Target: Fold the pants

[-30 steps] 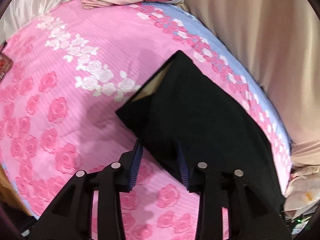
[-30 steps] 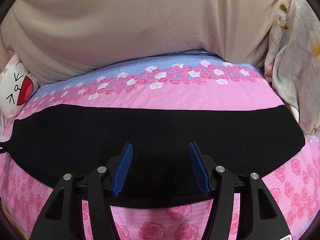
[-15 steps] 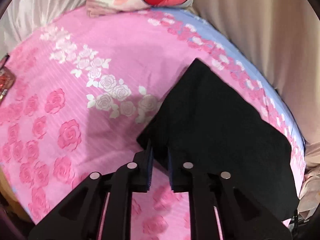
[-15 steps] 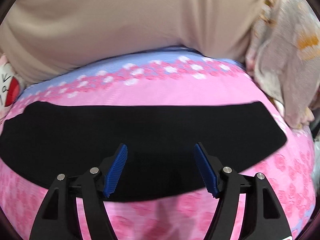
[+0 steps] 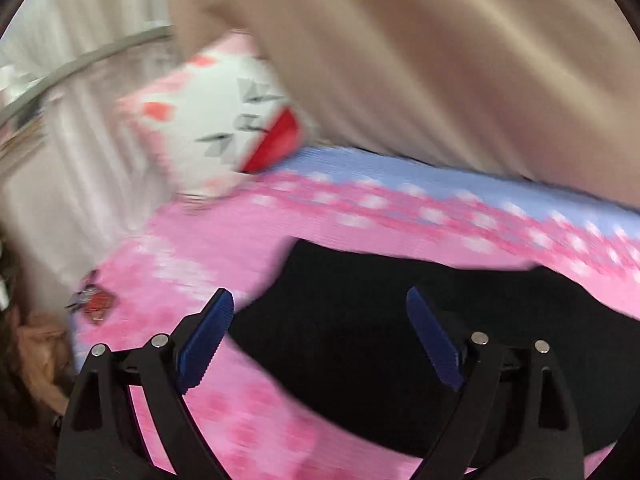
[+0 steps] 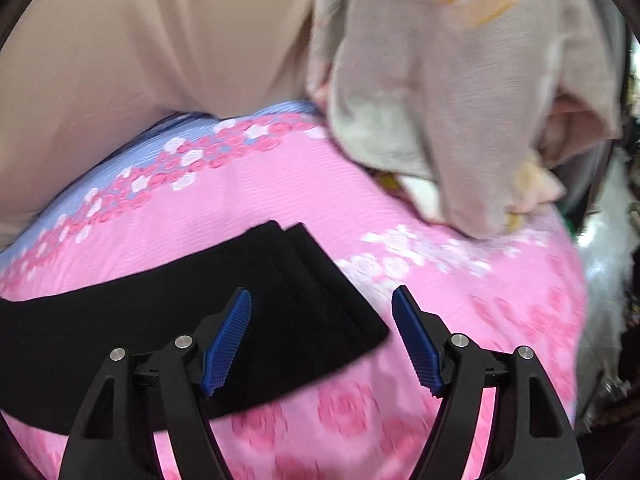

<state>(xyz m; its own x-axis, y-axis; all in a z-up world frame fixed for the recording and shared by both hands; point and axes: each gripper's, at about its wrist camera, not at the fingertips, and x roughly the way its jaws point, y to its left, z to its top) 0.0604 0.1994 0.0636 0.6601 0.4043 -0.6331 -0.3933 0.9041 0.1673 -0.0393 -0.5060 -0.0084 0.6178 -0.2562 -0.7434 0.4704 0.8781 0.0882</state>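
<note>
**A:** Where do things stand with the black pants point(image 6: 160, 320)?

**B:** They lie flat as a long dark strip on the pink rose bedspread point(image 6: 460, 300), well short of the beige bedding point(image 6: 140, 40) heaped along the bed's far side. In the right wrist view the near end of the pants shows two stacked layers with their edges slightly offset.

**A:** And the grippers?

**B:** The left gripper point(image 5: 320, 340) stands wide, its jaws opening, with nothing pinched; the pants lie beneath and beyond it. The right gripper point(image 6: 322, 336) is also wide and opening, hovering over the layered end of the pants, empty too.

**A:** So what could spoil it from here?

**B:** First, that offset end. If the right gripper catches only the top layer, I'd expect the lower one to lag behind and the fold to come out skewed.

**A:** And the left side?

**B:** That view is heavily blurred, so the hand is likely moving fast. A quick pass close to the pants could drag the cloth or rumple the flat strip.

**A:** Anything around the pants?

**B:** The cartoon pillow point(image 5: 224, 120) sits beyond the pants' left end, and a grey floral cloth point(image 6: 460, 100) lies beyond their right end. A wide swing could snag either. The bedspread may also get pinched along with the pants if a gripper bites too deep.
</note>
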